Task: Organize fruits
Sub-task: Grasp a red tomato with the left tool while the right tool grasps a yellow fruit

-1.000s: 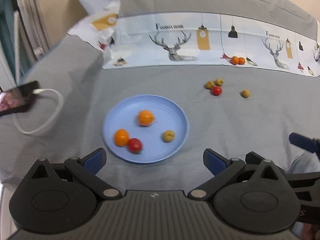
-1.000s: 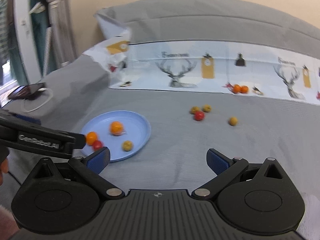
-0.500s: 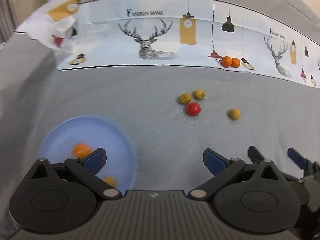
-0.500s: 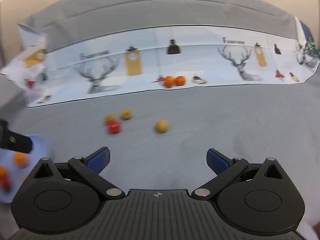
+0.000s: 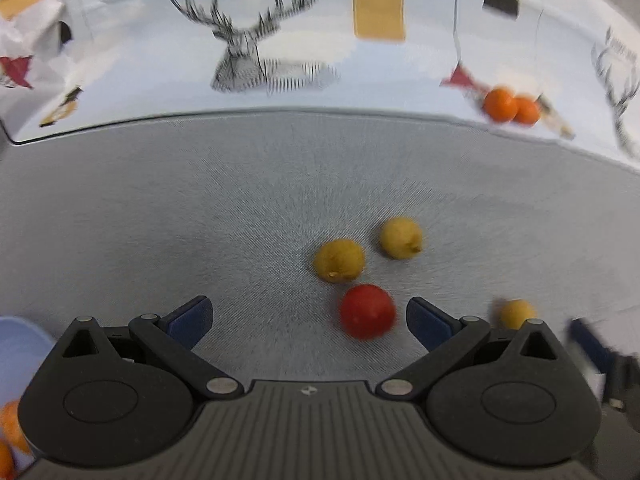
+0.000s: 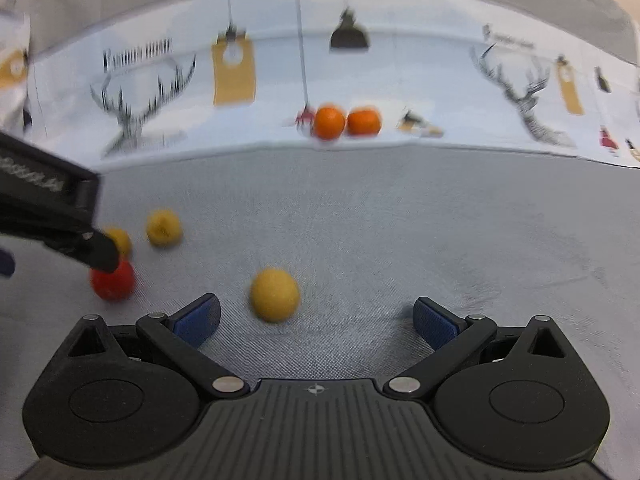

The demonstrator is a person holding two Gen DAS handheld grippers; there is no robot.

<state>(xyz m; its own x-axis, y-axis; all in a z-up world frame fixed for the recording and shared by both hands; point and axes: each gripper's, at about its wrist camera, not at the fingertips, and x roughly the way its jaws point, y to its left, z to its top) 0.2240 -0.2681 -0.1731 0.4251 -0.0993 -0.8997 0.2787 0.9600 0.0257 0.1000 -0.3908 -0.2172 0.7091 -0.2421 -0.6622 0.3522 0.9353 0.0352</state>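
Left wrist: left claw (image 5: 308, 320) spread w/ red fruit (image 5: 367, 311) between tips; right claw (image 6: 316, 320) spread nr yellow fruit (image 6: 274, 294).

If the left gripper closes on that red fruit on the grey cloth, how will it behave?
The red fruit looks round and smooth, so it may roll if nudged off-centre. It seems small and probably light. The open left gripper spans it easily.

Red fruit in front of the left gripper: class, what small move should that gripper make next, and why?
Probably ease the left gripper forward and slightly right, then close. Its jaws are open and empty, and the red fruit lies just ahead, nearer the right finger than the centre, loose on the grey cloth rather than in the blue plate.
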